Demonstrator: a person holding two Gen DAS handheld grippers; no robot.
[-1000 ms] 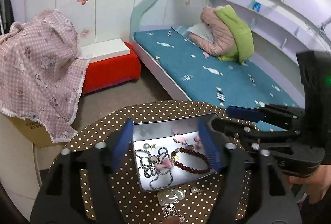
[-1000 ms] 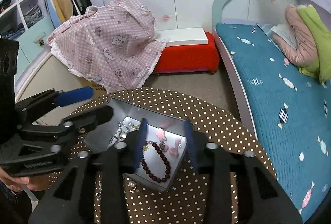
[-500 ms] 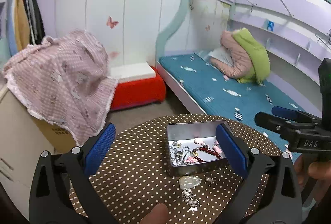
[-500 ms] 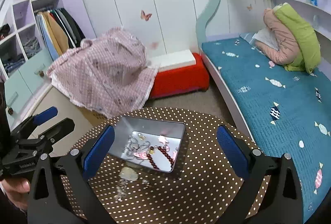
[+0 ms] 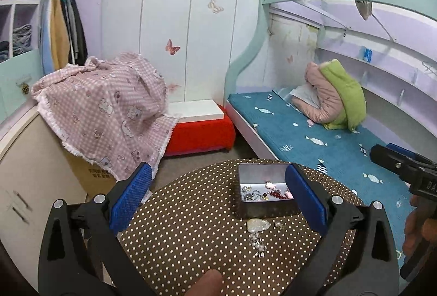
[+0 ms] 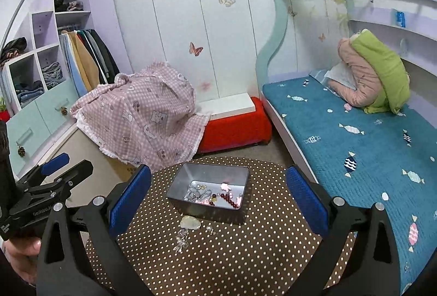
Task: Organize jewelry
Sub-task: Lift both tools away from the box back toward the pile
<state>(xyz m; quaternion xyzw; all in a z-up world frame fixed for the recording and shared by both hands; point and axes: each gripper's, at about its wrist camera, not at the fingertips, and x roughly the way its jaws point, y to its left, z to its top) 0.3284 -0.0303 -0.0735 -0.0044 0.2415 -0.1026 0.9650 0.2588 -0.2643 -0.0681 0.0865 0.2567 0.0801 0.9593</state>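
Observation:
A grey metal tin (image 5: 266, 207) (image 6: 191, 171) stands on a round brown polka-dot table (image 5: 191, 227) (image 6: 245, 255). It holds silver chains, dark red beads (image 6: 228, 199) and pink charms. A pale stone pendant (image 5: 258, 225) (image 6: 190, 222) with a small silver chain lies on the cloth just in front of the tin. My left gripper (image 5: 218, 197) is open and empty, well above and back from the tin. My right gripper (image 6: 218, 197) is open and empty, likewise raised above the table.
A blue-covered bunk bed (image 6: 355, 132) runs along the right with a pink and green jacket (image 6: 374, 72). A red bench (image 6: 235, 126), a pink checked cloth over a cardboard box (image 6: 142, 115) and a wardrobe (image 6: 41, 64) stand behind the table.
Both grippers opened wide and pulled up and back from the tin. The tin and pendant now look smaller and farther away.

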